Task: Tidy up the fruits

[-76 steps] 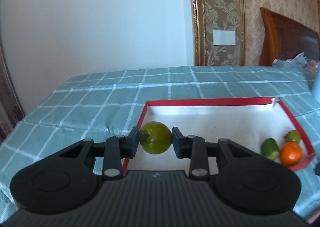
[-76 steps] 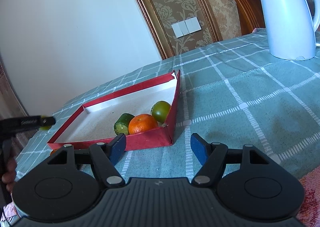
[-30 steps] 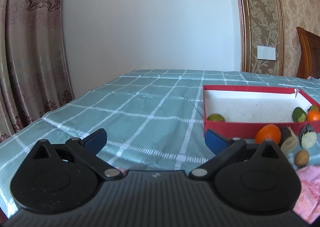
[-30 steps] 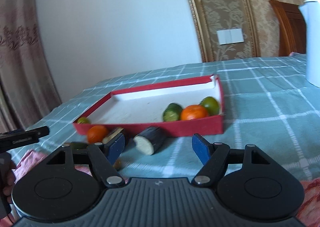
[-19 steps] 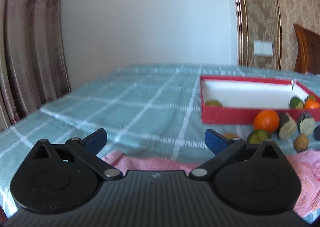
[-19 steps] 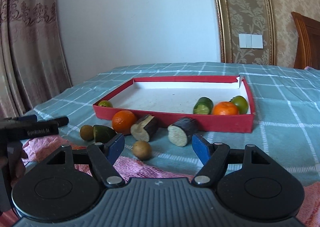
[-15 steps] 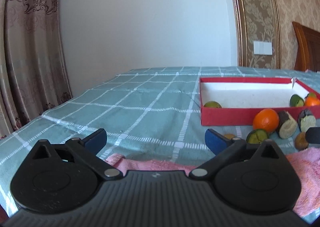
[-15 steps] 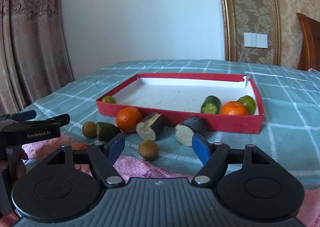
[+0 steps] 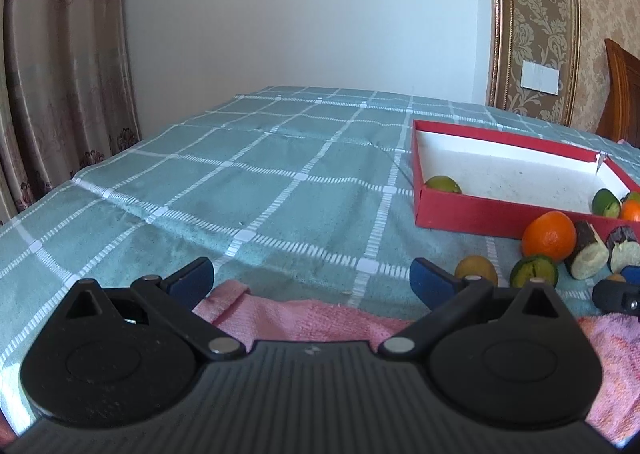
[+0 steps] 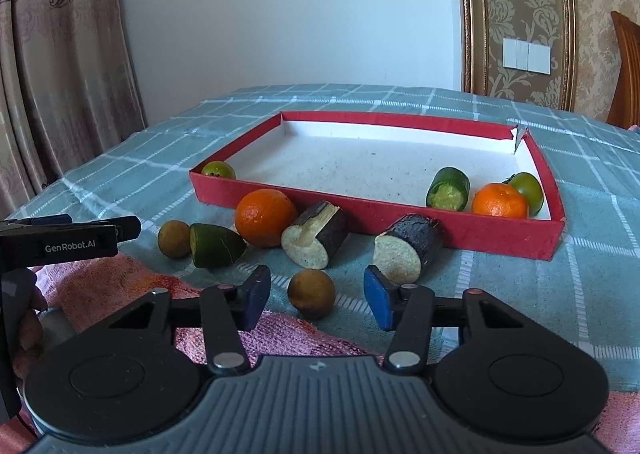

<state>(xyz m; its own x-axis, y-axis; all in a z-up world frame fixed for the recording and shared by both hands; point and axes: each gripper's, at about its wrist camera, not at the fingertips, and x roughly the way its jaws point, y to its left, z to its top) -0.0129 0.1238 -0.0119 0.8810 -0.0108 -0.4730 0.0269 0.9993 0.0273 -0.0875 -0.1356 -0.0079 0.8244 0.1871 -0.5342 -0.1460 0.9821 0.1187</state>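
A red tray (image 10: 472, 232) with a white floor holds a green fruit (image 10: 218, 170) in its near left corner, and a cut cucumber piece (image 10: 448, 189), an orange (image 10: 499, 201) and a green tomato (image 10: 527, 187) at the right. In front of it lie an orange (image 10: 265, 217), two dark cut pieces (image 10: 316, 240) (image 10: 408, 254), a green wedge (image 10: 216, 246) and two small brown fruits (image 10: 311, 293) (image 10: 174, 239). My right gripper (image 10: 316, 296) is open around the nearer brown fruit. My left gripper (image 9: 310, 280) is open and empty over the cloth.
A pink towel (image 10: 132, 286) lies at the near table edge under both grippers. The teal checked tablecloth (image 9: 260, 182) stretches left of the tray. A curtain (image 9: 60, 74) hangs at the left and a wooden headboard (image 10: 628, 70) stands far right.
The left gripper released the green fruit into the tray's corner and drew back to the near edge. The right gripper swung left, came closer to the loose fruits and narrowed around the brown fruit.
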